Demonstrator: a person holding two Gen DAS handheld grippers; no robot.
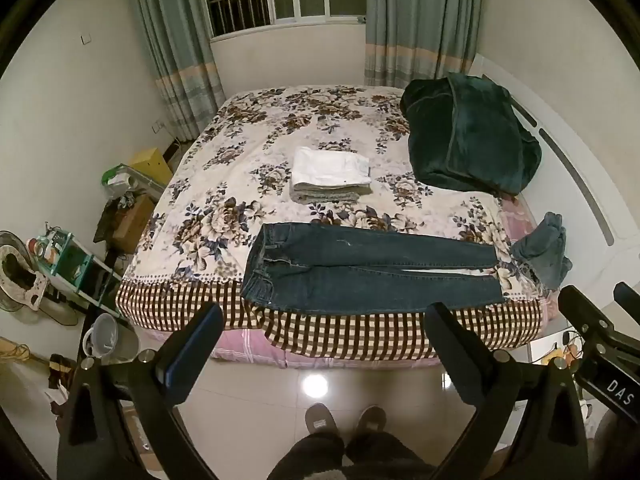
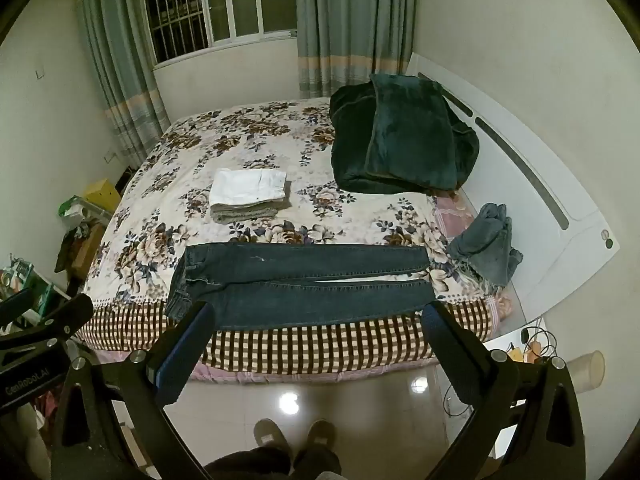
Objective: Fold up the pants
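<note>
Dark blue jeans (image 1: 360,268) lie flat along the near edge of the bed, waistband to the left, legs stretched to the right; they also show in the right wrist view (image 2: 296,284). My left gripper (image 1: 324,320) is open and empty, held above the floor in front of the bed, short of the jeans. My right gripper (image 2: 318,320) is open and empty too, at about the same distance. A part of the right gripper shows at the right edge of the left wrist view (image 1: 600,336).
A floral bedspread (image 1: 248,152) covers the bed. A stack of folded white and grey clothes (image 1: 330,174) sits mid-bed. A dark green blanket (image 1: 468,136) lies at the back right. A crumpled grey-blue garment (image 1: 544,252) lies by the jeans' hems. Clutter and a shelf (image 1: 80,264) stand on the left.
</note>
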